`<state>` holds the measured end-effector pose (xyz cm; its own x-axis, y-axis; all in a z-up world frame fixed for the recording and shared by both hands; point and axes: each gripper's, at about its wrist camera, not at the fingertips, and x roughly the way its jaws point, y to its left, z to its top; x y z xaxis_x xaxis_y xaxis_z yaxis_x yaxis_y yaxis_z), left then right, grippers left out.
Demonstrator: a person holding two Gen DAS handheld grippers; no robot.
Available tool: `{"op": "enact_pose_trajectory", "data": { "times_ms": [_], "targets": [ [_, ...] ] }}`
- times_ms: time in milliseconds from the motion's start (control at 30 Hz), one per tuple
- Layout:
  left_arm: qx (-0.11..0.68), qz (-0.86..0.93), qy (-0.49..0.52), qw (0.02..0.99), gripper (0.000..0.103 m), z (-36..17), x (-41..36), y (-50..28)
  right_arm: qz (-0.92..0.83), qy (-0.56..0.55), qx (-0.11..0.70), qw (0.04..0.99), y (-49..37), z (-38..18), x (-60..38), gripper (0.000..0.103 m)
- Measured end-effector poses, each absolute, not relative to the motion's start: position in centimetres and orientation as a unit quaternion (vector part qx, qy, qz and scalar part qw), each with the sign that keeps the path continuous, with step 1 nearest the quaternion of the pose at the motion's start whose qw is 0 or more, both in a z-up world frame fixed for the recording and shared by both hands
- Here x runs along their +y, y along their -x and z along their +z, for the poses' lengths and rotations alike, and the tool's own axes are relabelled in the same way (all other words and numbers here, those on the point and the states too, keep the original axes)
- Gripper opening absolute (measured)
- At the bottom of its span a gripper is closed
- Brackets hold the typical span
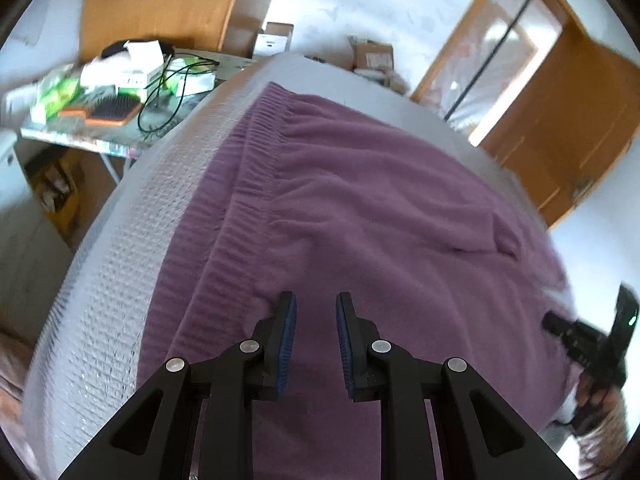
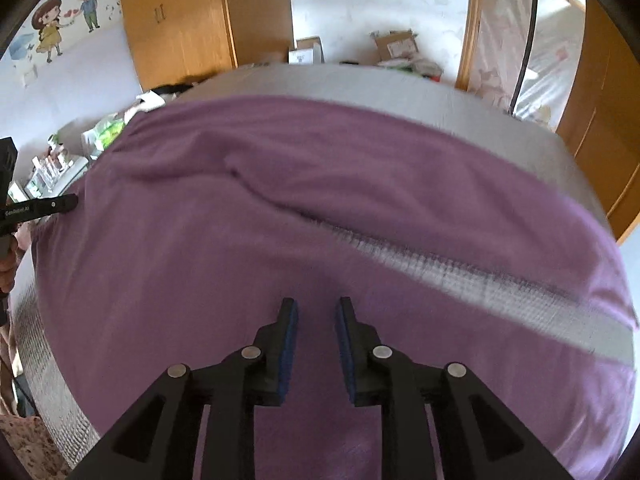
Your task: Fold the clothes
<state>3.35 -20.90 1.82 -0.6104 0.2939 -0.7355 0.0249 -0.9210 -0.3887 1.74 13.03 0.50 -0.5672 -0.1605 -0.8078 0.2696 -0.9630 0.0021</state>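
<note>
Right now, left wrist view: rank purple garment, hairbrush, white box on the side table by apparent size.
1. purple garment: fills most of the frame.
2 and 3. hairbrush and white box: both look small and alike in extent, both blurred and far from the camera, so I won't rank them.

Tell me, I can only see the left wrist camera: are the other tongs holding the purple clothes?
Observer: No. The right tongs are open over the purple garment, with nothing between them.
Operator: Is the purple all one piece over there?
Observer: Not quite. A strip of the grey bed cover shows between two purple parts.
Operator: Is there anything fun on the wall?
Observer: Yes, there's a cartoon sticker of two children at the top left of the right wrist view.
</note>
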Motion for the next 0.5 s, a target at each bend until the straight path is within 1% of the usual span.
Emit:
{"op": "enact_pose_trajectory", "data": {
  "times_ms": [133, 267, 367, 500],
  "targets": [
    [-0.185, 0.881, 0.430, 0.072, 0.021, 1.7, -21.0, -3.5, -0.884, -0.452, 0.048, 0.110, -2.5, 0.1, 13.6, 0.027],
    [-0.146, 0.894, 0.421, 0.056, 0.021, 3.0, -19.6, -3.7, -0.887, -0.454, 0.042, 0.073, -3.6, 0.8, 13.9, 0.027],
    [-0.144, 0.900, 0.400, 0.095, 0.021, 3.8, -18.1, -4.4, -0.896, -0.437, 0.049, 0.056, -4.2, 1.4, 13.3, 0.031],
    [-0.147, 0.900, 0.393, 0.120, 0.021, 3.7, -16.5, -4.6, -0.895, -0.436, 0.068, 0.058, -4.5, 1.2, 12.0, 0.031]
  ]
}}
